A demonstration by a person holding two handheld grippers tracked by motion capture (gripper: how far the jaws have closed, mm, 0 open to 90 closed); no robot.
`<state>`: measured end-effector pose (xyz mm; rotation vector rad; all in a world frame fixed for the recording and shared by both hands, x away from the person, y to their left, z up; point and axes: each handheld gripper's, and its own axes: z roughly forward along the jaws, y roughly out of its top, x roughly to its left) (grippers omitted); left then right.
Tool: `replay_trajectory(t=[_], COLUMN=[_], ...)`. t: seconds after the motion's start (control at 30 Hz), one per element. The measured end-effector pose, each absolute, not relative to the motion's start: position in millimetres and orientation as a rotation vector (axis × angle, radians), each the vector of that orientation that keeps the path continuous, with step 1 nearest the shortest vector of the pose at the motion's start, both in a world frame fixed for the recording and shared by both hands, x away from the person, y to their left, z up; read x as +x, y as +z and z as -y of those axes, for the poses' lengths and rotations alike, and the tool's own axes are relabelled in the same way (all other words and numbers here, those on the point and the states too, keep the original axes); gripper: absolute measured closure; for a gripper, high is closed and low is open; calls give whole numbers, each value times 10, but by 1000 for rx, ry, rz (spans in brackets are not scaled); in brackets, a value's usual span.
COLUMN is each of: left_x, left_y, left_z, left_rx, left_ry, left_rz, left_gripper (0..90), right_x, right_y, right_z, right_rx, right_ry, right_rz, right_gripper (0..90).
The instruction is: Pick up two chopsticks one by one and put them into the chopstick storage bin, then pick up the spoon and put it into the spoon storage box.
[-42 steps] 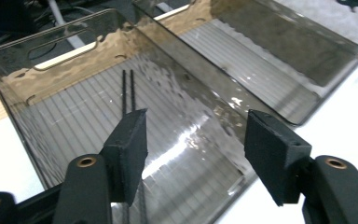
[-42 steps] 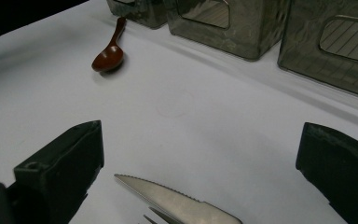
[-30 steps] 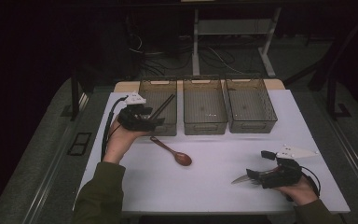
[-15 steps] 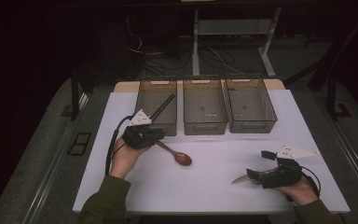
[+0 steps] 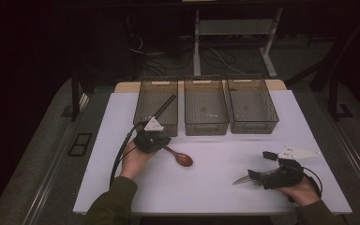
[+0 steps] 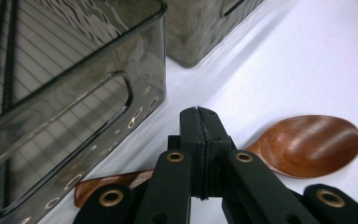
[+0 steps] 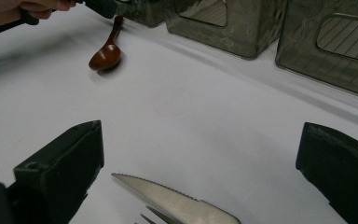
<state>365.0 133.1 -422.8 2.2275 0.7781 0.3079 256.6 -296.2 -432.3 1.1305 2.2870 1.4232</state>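
Observation:
A brown wooden spoon lies on the white table top, its handle pointing toward the left bin. My left gripper hangs low over that handle. In the left gripper view my left gripper has just been closing and its pads meet with nothing visible between them. The spoon runs behind and under them, and I cannot tell if they touch it. My right gripper rests at the front right, its jaws wide apart around a serrated knife and fork tines, with neither pad on them.
Three smoky see-through bins stand in a row at the back: left bin, middle bin, right bin. Black chopsticks lean in the left one. White table top stretches between my two hands.
My left gripper came away from the left bin, toward the person and down to the spoon's handle, and its jaws went from apart to together. The right hand kept still.

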Motion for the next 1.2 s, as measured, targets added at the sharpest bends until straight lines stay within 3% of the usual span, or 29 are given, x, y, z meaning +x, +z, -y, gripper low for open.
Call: replay_trajectory(t=[0.77, 1.2], left_x=[3740, 3532], left_y=[-4416, -4377], left_z=[-1263, -1449], left_rx=[2331, 2362], left_ry=[261, 214], left_rz=[-779, -794], left_gripper=[894, 894], right_x=[2572, 2566], right_y=[-4324, -4318], right_z=[2966, 2972], right_rx=[1126, 1128], right_ry=[1427, 1426], right_rz=[-2286, -2286], right_gripper=[11, 11])
